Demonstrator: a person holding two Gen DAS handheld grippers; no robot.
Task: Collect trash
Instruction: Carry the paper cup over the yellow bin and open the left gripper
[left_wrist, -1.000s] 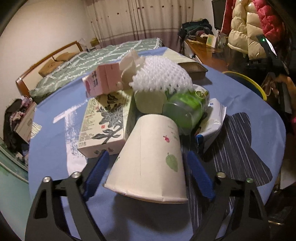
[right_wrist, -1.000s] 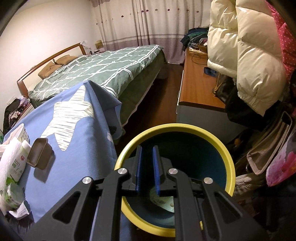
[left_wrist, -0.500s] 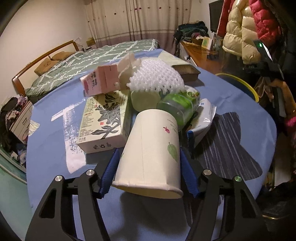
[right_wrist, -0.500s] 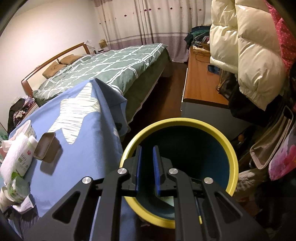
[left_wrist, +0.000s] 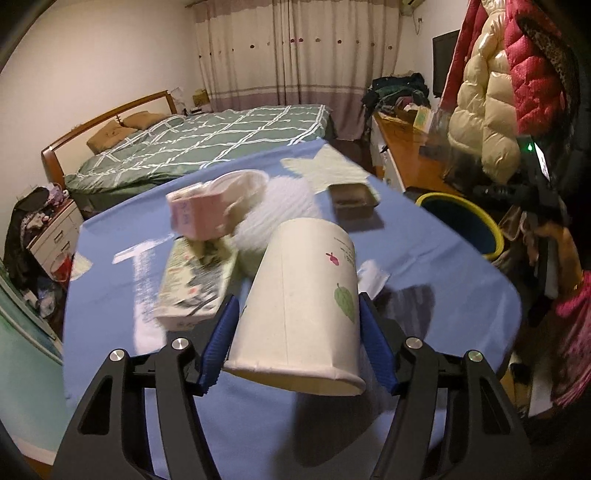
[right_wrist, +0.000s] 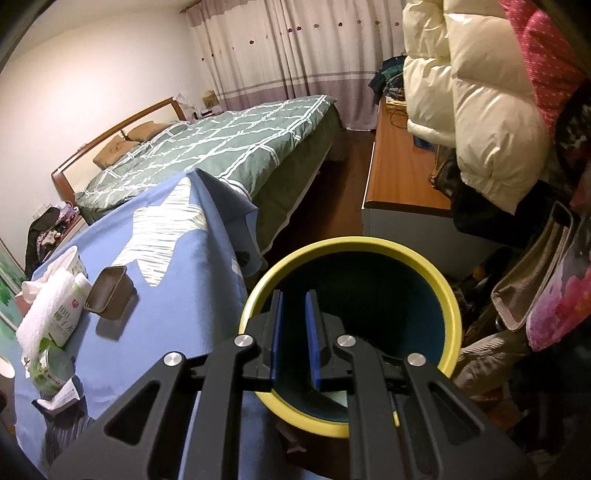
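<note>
While the left tongs (left_wrist: 297, 345) gripped the cup (left_wrist: 301, 306) clear of the worktop (left_wrist: 443, 280), the right tongs (right_wrist: 294, 341), nearly closed and empty, hung over the bin (right_wrist: 448, 295); most trash (left_wrist: 207, 236) beyond the cup remained uncollected.

a home bedroom: made bed (left_wrist: 207, 144), drawn curtains (left_wrist: 295, 51), puffy coats (right_wrist: 476, 92) hanging.

Left tool (left_wrist: 297, 345) points obliquely downward, its blue pads (left_wrist: 221, 345) having just closed and now pressing both sides of a held load; right tool (right_wrist: 294, 341) points likewise, jaws nearly together, nothing between them.
</note>
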